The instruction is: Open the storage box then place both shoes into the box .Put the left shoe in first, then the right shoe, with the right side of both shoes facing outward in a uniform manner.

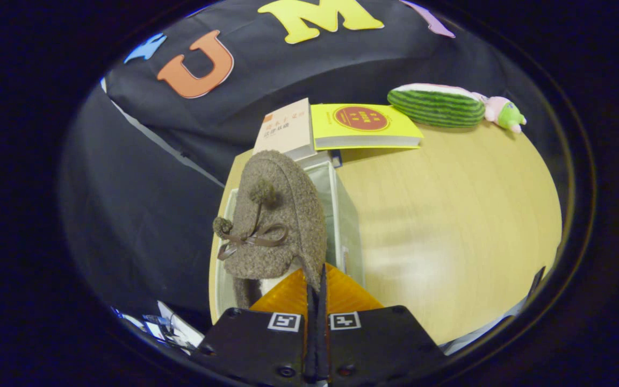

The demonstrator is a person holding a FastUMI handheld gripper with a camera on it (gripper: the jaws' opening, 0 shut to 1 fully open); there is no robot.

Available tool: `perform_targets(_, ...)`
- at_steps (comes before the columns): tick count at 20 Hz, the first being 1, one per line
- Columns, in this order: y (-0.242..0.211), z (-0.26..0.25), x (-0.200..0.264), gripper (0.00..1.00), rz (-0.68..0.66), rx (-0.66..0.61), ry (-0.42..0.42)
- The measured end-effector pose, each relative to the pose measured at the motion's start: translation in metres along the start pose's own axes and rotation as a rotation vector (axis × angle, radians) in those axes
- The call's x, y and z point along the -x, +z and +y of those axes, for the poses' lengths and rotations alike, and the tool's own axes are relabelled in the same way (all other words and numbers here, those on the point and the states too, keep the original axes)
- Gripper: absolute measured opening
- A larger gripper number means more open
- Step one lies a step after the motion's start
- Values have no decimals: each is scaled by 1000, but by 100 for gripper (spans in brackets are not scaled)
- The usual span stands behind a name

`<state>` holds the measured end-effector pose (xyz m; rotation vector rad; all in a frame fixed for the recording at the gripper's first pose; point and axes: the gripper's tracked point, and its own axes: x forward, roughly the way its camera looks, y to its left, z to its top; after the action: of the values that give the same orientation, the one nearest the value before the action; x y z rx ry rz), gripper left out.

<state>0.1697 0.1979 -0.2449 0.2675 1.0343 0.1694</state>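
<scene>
A brown woolly shoe [280,215] with a bow and two pompoms hangs toe-forward just ahead of my fingers. My gripper [316,282] is shut on the rim of its heel opening, and the two fingers nearly touch. Under and around the shoe stands the clear storage box [348,226], whose right wall and far rim show beside the shoe. The shoe hides most of the box's inside. I cannot tell whether the shoe rests in the box or is held above it.
The box sits at the left end of a wooden table [449,215]. Beyond it lie a beige book [286,129] and a yellow book [363,126]. A watermelon plush [436,105] and a small pink-green toy [504,113] lie at the far right.
</scene>
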Motion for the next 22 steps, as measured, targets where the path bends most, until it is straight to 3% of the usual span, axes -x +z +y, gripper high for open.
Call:
perform_targets(3,3,1,0,9,-32,18,13)
perform_targets(5,3,8,4,17,-58,33,70)
perform_targets(6,7,18,10,30,-97,53,126)
perform_targets(7,12,18,20,54,-153,88,148)
perform_targets(9,24,-2,37,100,-273,159,63)
perform_targets(11,36,-11,57,100,-389,204,20)
perform_targets(22,60,-25,232,100,-867,264,24)
